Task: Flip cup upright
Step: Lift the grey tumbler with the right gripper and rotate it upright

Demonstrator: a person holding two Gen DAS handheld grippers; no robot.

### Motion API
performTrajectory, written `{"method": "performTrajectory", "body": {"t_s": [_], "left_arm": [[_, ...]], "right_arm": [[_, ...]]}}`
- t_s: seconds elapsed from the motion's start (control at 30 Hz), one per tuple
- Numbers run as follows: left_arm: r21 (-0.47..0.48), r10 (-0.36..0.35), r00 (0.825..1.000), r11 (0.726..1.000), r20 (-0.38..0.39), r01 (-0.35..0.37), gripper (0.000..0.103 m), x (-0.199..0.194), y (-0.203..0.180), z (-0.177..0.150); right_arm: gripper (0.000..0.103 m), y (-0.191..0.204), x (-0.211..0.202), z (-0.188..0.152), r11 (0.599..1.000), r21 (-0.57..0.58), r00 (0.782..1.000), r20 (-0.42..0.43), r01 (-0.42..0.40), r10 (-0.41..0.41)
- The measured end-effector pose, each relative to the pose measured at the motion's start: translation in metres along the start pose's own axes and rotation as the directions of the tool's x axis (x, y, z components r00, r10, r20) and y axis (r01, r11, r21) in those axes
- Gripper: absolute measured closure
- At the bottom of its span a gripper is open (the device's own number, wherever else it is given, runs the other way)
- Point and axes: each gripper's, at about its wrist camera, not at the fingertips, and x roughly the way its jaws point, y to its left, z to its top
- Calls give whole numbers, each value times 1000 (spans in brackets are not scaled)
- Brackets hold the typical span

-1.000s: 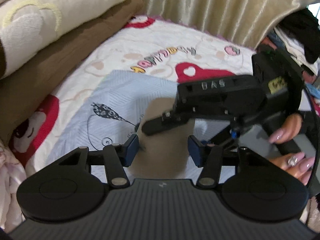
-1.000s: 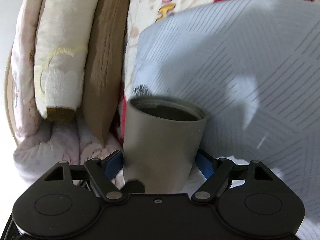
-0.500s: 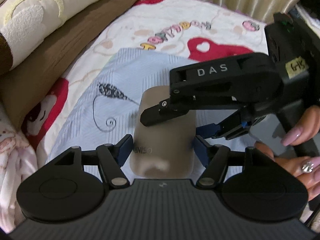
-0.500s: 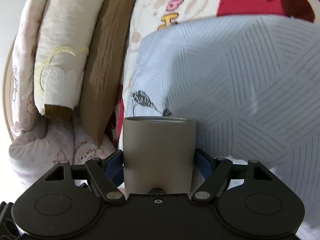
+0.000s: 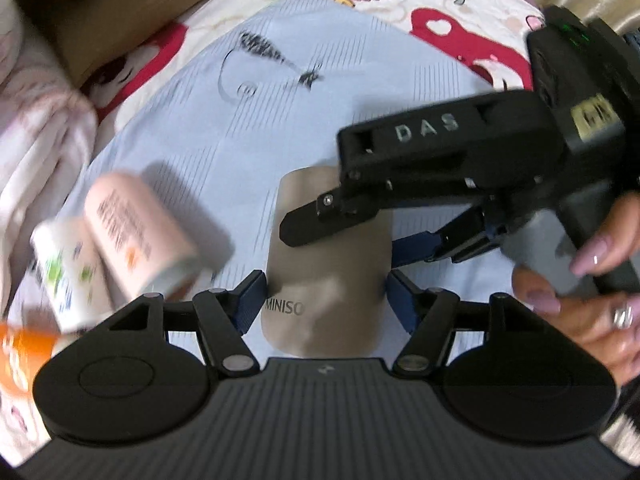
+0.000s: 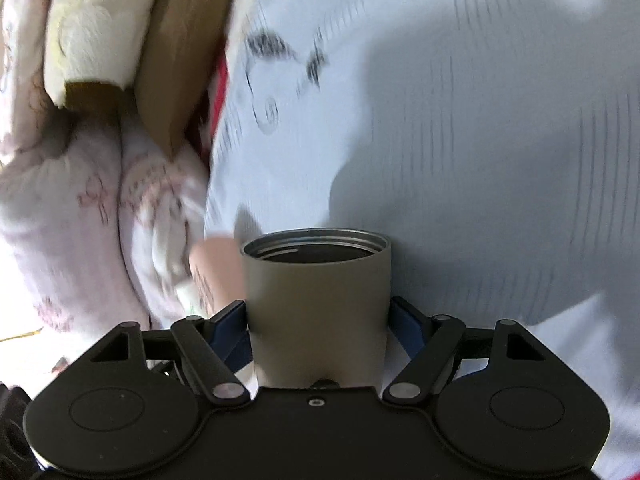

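Note:
A taupe metal cup (image 5: 328, 264) marked MINISO sits between the blue pads of my left gripper (image 5: 326, 300), whose jaws are wide and barely touch its sides. My right gripper (image 6: 318, 328) is shut on the same cup (image 6: 316, 296); in the right wrist view its open threaded mouth faces away from the camera. In the left wrist view the right gripper's black body (image 5: 440, 168) reaches in from the right across the cup, held by a hand with pink nails (image 5: 580, 280).
The cup is over a pale blue striped cloth (image 5: 248, 152) on a cartoon-print bed sheet. A pink-and-white tube (image 5: 120, 236) and an orange item (image 5: 20, 348) lie at the left. Folded blankets and pillows (image 6: 100, 80) are stacked along the left side.
Both gripper views have swung lower and closer to the cloth. The cup's mouth has tipped into sight in the right wrist view. The pink tube has come into the left wrist view.

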Motion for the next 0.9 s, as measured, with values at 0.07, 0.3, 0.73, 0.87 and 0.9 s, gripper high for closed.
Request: {"method": "performTrajectory", "body": {"t_s": [0.07,0.3,0.73,0.87,0.9], "left_arm": [[-41,10,1000,999,-10,-11,38,-7,4,-15],[-152,2,998,988,-55,-11,38,-20,28,-55],[-201,-4,991,979,136,32,40,-33,27,-113],[-161,16,969,987,245,25,40,-38,23,-138],[-151,16,963,988,269,26,40,-40,21,-143]], "right_arm": [[22,1,7,-11,1000,-14,999,-47,0,-1],[22,21,35,-44,994,-109,983,-179,28,-47],[21,48,45,-83,923,-361,979,-104,129,-178],[21,53,44,-92,907,-404,986,-59,117,-154],[21,54,40,-98,894,-433,988,-37,119,-150]]}}
